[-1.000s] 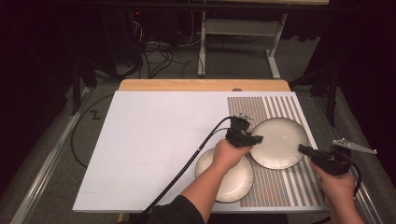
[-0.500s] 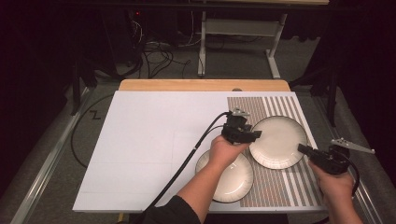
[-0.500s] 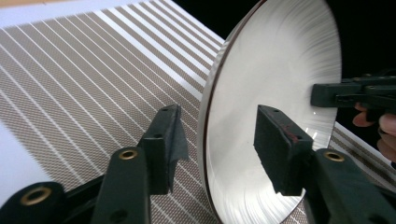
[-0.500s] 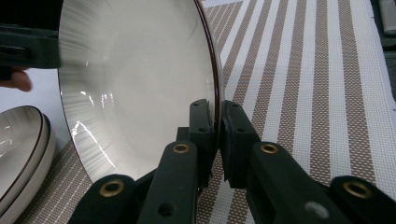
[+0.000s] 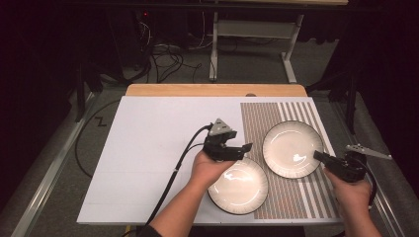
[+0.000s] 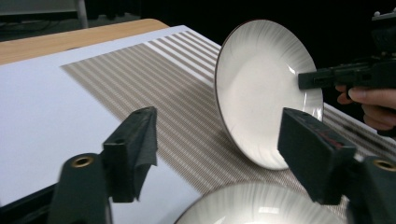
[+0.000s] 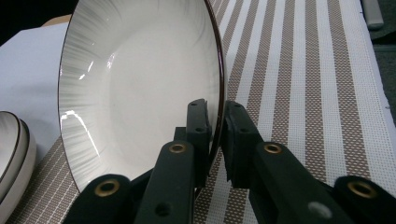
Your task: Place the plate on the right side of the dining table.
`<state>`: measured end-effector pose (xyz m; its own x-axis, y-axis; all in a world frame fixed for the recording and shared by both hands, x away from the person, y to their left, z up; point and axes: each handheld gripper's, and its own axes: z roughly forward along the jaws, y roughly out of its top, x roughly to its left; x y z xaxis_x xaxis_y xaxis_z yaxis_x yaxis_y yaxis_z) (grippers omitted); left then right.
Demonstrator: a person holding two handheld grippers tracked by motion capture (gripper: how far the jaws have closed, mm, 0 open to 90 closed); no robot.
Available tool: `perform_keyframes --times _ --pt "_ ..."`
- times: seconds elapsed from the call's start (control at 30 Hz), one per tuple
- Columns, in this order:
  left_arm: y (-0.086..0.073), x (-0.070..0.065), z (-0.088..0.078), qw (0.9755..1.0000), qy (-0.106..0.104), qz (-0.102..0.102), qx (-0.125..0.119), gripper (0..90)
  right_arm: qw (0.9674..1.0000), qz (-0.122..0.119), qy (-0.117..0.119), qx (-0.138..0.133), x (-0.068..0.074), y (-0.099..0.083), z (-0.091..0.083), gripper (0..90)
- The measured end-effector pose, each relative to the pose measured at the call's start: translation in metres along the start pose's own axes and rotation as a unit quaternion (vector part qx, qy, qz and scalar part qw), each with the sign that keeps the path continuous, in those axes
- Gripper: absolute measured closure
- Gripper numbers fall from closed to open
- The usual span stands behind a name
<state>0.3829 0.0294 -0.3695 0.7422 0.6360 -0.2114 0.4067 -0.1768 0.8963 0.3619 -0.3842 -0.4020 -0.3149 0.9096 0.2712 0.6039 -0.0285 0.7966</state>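
Note:
A white plate with a dark rim [image 5: 293, 148] [image 6: 261, 88] [image 7: 140, 84] rests tilted on the striped mat [image 5: 257, 123]. My right gripper [image 5: 318, 157] [image 7: 215, 109] is shut on the plate's right rim; the left gripper view shows it pinching that rim [image 6: 327, 77]. A second plate of the same kind [image 5: 238, 185] [image 6: 261, 207] lies flat nearer the front. My left gripper [image 5: 242, 149] [image 6: 217, 121] hovers over that plate's far left edge. Its jaws have just been opening and stand wide apart, with nothing between them.
A white board [image 5: 163, 133] covers the left and middle of the table, with a wooden edge [image 5: 212, 90] at the back. Past the striped mat the table's right edge drops away [image 5: 341, 148]. Cables and a metal stand sit on the floor behind.
My left gripper has let go of the tilted plate's left rim, opened its jaws and drawn back to the left. The right gripper and its plate have stayed put.

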Motion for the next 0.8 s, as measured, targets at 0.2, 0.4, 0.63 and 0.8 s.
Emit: perform_keyframes --times 0.2,0.4,0.63,0.8 --pt "-0.027 0.015 -0.047 0.9991 0.032 0.014 -0.022 17.7 0.9999 0.003 -0.010 0.006 -0.001 0.001 0.004 82.7" --pt "-0.052 0.031 -0.093 0.9972 0.059 0.014 -0.044 15.0 0.9996 0.010 -0.019 0.016 -0.004 0.002 0.009 81.5" --pt "-0.079 0.046 -0.137 0.9939 0.089 0.005 -0.065 6.9 0.9995 0.013 -0.021 0.019 -0.004 0.002 0.010 81.4" --pt "-0.091 0.054 -0.154 0.9918 0.100 -0.010 -0.079 2.4 0.9992 0.018 -0.025 0.026 -0.005 0.004 0.012 80.8"
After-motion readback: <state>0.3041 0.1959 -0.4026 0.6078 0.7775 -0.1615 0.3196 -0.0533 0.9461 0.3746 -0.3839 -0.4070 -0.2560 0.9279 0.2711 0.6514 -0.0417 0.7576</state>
